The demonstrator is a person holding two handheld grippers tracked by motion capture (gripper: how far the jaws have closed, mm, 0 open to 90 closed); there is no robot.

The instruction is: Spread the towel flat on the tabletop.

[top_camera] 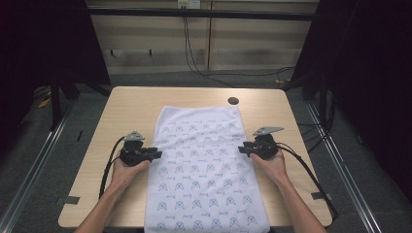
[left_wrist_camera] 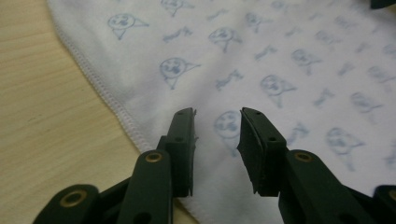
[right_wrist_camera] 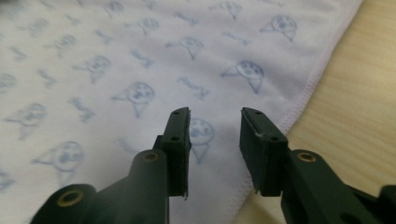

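Observation:
A white towel [top_camera: 201,165] printed with small blue figures lies flat down the middle of the wooden table [top_camera: 133,104]. My left gripper [top_camera: 156,154] sits at the towel's left edge, pointing inward. In the left gripper view the towel [left_wrist_camera: 261,60] lies under the left gripper [left_wrist_camera: 217,140], whose jaws stand apart with nothing between the pads. My right gripper [top_camera: 241,148] sits at the towel's right edge, facing the left one. In the right gripper view the right gripper [right_wrist_camera: 215,140] hovers open over the towel's hem [right_wrist_camera: 299,105], holding nothing.
A dark round hole [top_camera: 233,101] marks the table near the towel's far right corner. Cables [top_camera: 194,48] run along the floor behind the table. Black frame posts [top_camera: 56,97] stand at both sides. Bare wood lies left and right of the towel.

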